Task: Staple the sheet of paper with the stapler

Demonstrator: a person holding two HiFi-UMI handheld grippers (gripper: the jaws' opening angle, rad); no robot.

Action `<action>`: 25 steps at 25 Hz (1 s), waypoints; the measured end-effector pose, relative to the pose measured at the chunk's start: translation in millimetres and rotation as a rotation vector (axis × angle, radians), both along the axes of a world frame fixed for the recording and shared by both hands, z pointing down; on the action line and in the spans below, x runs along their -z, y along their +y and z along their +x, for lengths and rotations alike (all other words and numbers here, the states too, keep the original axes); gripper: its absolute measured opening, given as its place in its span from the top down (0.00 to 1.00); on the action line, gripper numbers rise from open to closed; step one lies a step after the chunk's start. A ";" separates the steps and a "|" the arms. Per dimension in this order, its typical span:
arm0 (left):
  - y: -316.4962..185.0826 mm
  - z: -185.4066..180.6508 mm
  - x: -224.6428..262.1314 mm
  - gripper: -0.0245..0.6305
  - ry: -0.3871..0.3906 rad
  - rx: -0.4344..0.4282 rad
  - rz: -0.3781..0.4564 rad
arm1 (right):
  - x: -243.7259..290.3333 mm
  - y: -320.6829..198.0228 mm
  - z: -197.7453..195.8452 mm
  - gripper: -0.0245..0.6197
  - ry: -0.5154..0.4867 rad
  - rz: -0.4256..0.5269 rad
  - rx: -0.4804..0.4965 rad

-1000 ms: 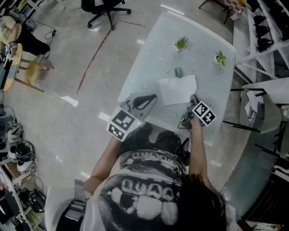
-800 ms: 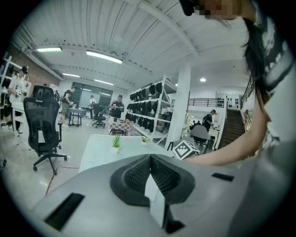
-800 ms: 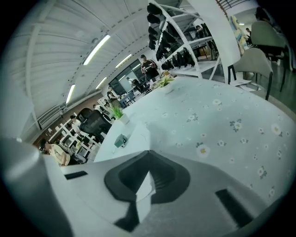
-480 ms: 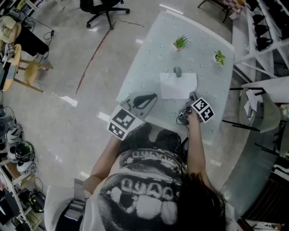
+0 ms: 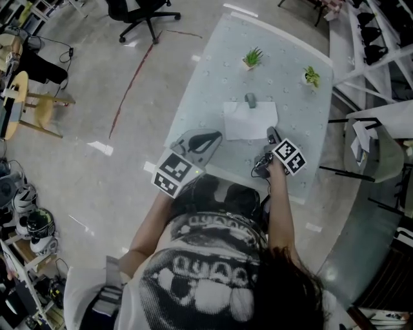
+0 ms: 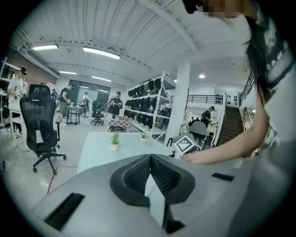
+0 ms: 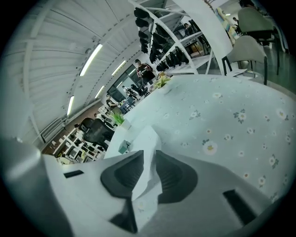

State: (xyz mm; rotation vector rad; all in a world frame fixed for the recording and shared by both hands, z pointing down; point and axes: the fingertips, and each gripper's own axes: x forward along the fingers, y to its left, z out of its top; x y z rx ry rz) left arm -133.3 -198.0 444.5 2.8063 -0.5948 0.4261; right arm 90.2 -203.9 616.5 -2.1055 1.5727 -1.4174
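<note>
A white sheet of paper (image 5: 250,120) lies flat in the middle of the pale flower-print table (image 5: 290,97). A small grey-green stapler (image 5: 250,100) sits at the sheet's far edge. My right gripper (image 5: 271,136) is at the sheet's near right corner. In the right gripper view the sheet (image 7: 147,136) stands between the jaws of that gripper (image 7: 149,156), which are opening, with a gap beside it; the stapler (image 7: 123,147) shows beyond. My left gripper (image 5: 205,143) hovers at the table's near left edge, jaws together with nothing in them (image 6: 150,158).
Two small potted plants (image 5: 251,58) (image 5: 312,76) stand at the table's far end. A white chair (image 5: 374,142) is to the right of the table. An office chair (image 5: 139,9) stands on the floor at the far left.
The sheet has gone from skewed with a raised corner to flat and square by the stapler. The right gripper stayed at its corner. The left gripper has hardly moved.
</note>
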 end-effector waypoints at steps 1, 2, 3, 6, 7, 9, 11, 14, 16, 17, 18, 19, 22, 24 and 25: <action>-1.8 1.1 -1.3 0.96 -0.005 -0.004 -0.002 | 1.7 1.6 0.3 0.84 0.006 0.001 0.009; -3.4 2.6 -3.0 0.96 -0.008 -0.009 -0.006 | 2.9 3.5 1.0 0.84 0.016 0.000 0.019; -4.9 4.7 -5.0 0.96 -0.010 -0.014 -0.014 | 3.8 5.6 1.8 0.83 0.027 -0.003 0.029; -13.3 13.6 -9.6 0.96 -0.013 -0.031 -0.020 | 6.7 11.1 1.9 0.80 0.062 -0.012 0.064; -16.4 17.7 -11.6 0.96 -0.020 -0.037 -0.018 | 8.2 13.1 1.2 0.80 0.074 -0.012 0.079; -21.6 27.9 -17.0 0.96 -0.034 -0.044 -0.017 | 11.1 18.2 -0.8 0.80 0.095 -0.014 0.118; -26.9 39.9 -24.3 0.96 -0.045 -0.046 -0.017 | 12.3 22.9 -3.1 0.80 0.119 -0.015 0.169; -36.3 53.0 -37.1 0.96 -0.082 -0.050 -0.018 | 14.7 27.6 -13.6 0.81 0.149 -0.011 0.255; -42.5 60.4 -44.0 0.96 -0.107 -0.051 -0.025 | 17.3 30.0 -21.7 0.83 0.170 -0.002 0.322; -45.2 64.8 -47.2 0.96 -0.119 -0.052 -0.028 | 18.2 31.6 -24.3 0.84 0.185 -0.001 0.359; -47.6 69.8 -50.3 0.96 -0.132 -0.056 -0.030 | 18.8 33.1 -25.9 0.85 0.204 -0.001 0.396; -50.1 75.3 -53.6 0.96 -0.149 -0.062 -0.030 | 19.6 34.4 -26.7 0.86 0.225 -0.001 0.433; -58.6 92.8 -63.9 0.96 -0.227 -0.097 -0.017 | 24.0 35.1 -26.3 0.91 0.281 0.017 0.528; -67.2 105.4 -71.9 0.96 -0.278 -0.129 0.007 | 26.6 35.9 -25.8 0.93 0.292 0.036 0.568; -70.9 112.5 -75.9 0.96 -0.305 -0.150 0.018 | 27.2 36.7 -25.4 0.94 0.290 0.045 0.583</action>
